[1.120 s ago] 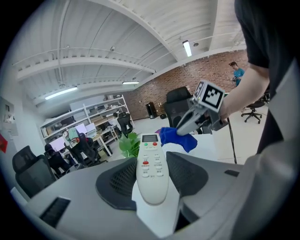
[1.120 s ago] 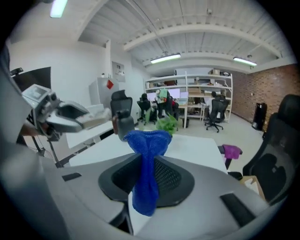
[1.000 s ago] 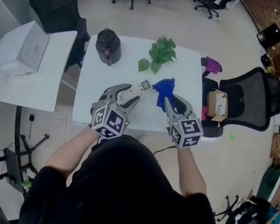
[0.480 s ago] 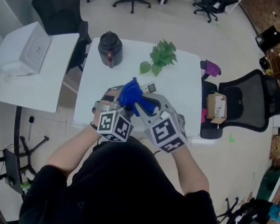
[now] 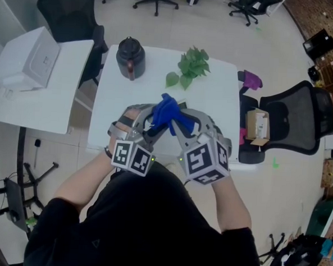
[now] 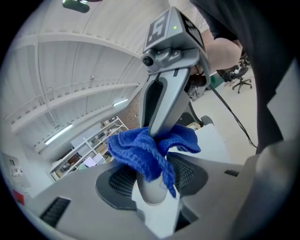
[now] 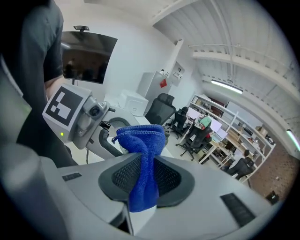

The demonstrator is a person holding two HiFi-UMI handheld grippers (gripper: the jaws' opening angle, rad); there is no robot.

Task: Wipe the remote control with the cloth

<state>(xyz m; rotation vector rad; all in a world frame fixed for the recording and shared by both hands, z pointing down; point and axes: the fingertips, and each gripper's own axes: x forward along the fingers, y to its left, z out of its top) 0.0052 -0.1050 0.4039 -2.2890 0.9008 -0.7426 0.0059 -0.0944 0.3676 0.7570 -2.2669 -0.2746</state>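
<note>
Left gripper (image 6: 151, 174): half-open, clamping remote control (image 6: 151, 196) (seen end-on).
Right gripper (image 7: 146, 180): nearly closed, pinching blue cloth (image 7: 142, 140).
Risk: hard rubbing could lever it loose past table's (image 5: 214, 96) near edge.

Table (image 5: 224, 105): kettle (image 5: 129, 55) set at rear left, plant sprig (image 5: 190, 65) at rear centre. Above the front half, left gripper (image 5: 148, 124) and right gripper (image 5: 176, 122) are held tip to tip (cloth (image 5: 166, 113) draped over the remote control (image 6: 152, 193) between them). Office chair (image 5: 293, 123) is placed right of the table, cardboard box (image 5: 258, 125) on its seat.

Left tool (image 6: 152, 182) grips the white remote control (image 6: 152, 196); right tool (image 6: 158, 133) holds blue cloth (image 6: 136, 152) against it.
</note>
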